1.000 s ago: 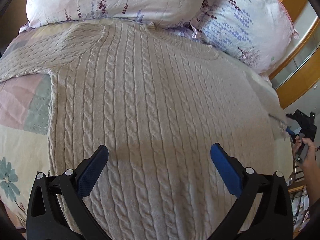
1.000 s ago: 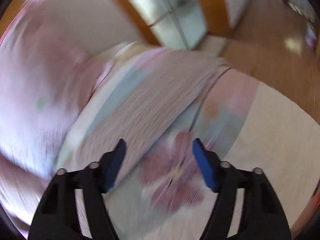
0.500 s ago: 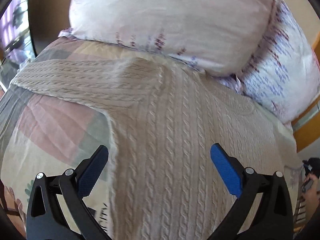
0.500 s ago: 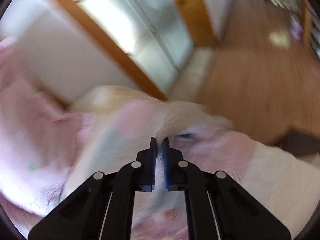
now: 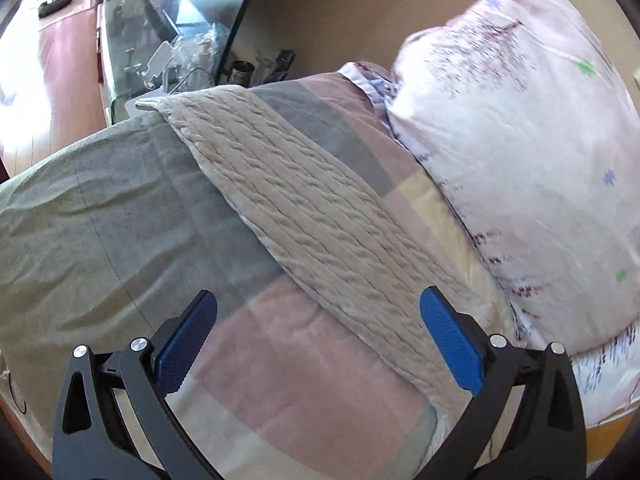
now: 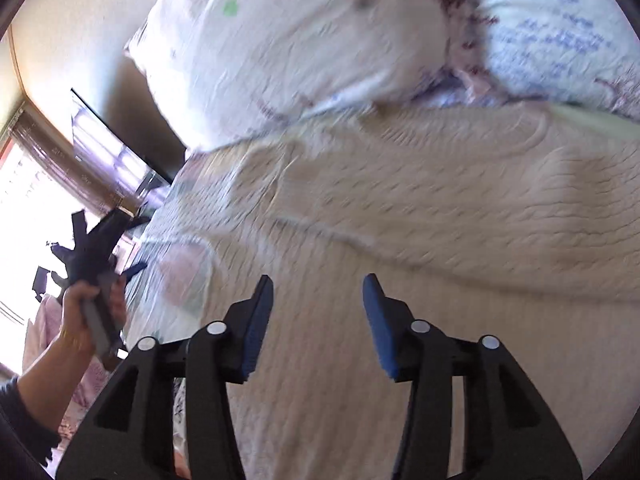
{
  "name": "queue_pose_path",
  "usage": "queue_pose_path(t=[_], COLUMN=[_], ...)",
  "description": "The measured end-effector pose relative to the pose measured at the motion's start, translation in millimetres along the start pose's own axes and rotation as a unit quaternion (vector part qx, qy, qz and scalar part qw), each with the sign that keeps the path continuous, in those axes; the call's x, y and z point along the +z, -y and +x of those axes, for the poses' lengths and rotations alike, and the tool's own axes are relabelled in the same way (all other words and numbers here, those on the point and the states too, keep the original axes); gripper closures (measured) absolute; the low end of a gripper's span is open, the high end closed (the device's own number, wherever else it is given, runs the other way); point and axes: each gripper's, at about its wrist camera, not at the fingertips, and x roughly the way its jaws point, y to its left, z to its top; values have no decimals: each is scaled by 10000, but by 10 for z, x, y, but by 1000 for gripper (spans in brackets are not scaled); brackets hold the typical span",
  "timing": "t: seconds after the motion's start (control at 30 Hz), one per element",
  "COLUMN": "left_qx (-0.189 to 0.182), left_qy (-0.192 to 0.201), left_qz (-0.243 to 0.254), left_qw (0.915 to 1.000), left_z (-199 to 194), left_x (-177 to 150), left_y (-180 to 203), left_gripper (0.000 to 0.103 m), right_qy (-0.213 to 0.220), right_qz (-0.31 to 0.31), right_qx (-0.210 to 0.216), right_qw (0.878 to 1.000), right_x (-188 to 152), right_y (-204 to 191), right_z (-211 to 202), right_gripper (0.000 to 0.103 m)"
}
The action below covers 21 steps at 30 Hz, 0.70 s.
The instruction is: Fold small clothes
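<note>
Two grippers, both empty right now. My left gripper [image 5: 318,334] hovers with jaws spread wide over the sweater's left sleeve [image 5: 304,216], which lies stretched flat across the patchwork bed cover [image 5: 100,220] toward the bed's edge — laid out, I'd say, ready to fold inward. No containers anywhere. Over to my right gripper [image 6: 318,320]: jaws released, above the cable-knit sweater [image 6: 460,220], where a sleeve appears already folded across the body. Pillows [image 6: 300,40] sit beyond the collar.
</note>
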Motion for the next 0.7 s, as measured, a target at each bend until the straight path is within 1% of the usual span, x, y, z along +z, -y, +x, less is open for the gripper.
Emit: queue_pose_path(t=[0.03,0.07,0.13,0.17,0.2,0.3,0.33,0.37,0.4,0.43,0.47,0.5,0.53,0.6,0.63,0.67,0.7], left_qx=[-22,-53,-79,-129,-137,-216,-211,-181,-113,-46,-36,51,209,360,368,354,331], left_qy=[-38,-70,-156,-113,-55,-55,-67,-74,-83,-55,-40,-96,-92,127,308,452,603], left_qz=[-127,-227,-459,-599,-727,-1090,-1163,-1180,-1166,-1143,-1102,-1015,-863,-317,225,771,1399], left_qw=[9999,9997,9988,9981,9972,9938,9930,9928,9931,9934,9939,9948,9960,9988,9986,9954,9878], left_z=[50,98,205,218,224,288,311,326,350,357,367,399,409,313,207,102,-16], left_x=[111,200,392,472,530,724,771,801,829,844,862,881,895,894,858,784,668], left_y=[-71,-120,-248,-329,-370,-475,-482,-481,-478,-475,-470,-451,-402,-172,75,328,620], left_gripper=[9,20,26,28,28,29,33,42,46,53,80,92,94,97,97,97,97], right_qy=[-4,3,32,24,18,39,51,58,51,38,16,-13,-33,-78,-81,-80,-77], right_qz=[5,14,113,252,378,728,771,790,769,724,678,610,549,459,452,453,482], right_qx=[-38,-127,-475,-609,-675,-904,-946,-980,-1014,-1034,-1048,-1051,-1058,-1056,-1061,-1071,-1072], right_qw=[10000,9999,9988,9978,9970,9932,9925,9920,9919,9920,9922,9926,9929,9933,9933,9932,9930], right_x=[-35,-30,-19,-22,22,-144,-174,-208,-229,-273,-299,-325,-350,-386,-401,-416,-439], right_y=[-15,26,153,236,430,610,606,628,639,580,562,546,508,536,554,581,639], right_z=[-35,-54,-174,-212,-242,-293,-311,-328,-346,-299,-300,-279,-248,-281,-306,-331,-373], right_gripper=[40,35,33,32,32,29,28,27,26,26,25,25,25,25,25,24,24])
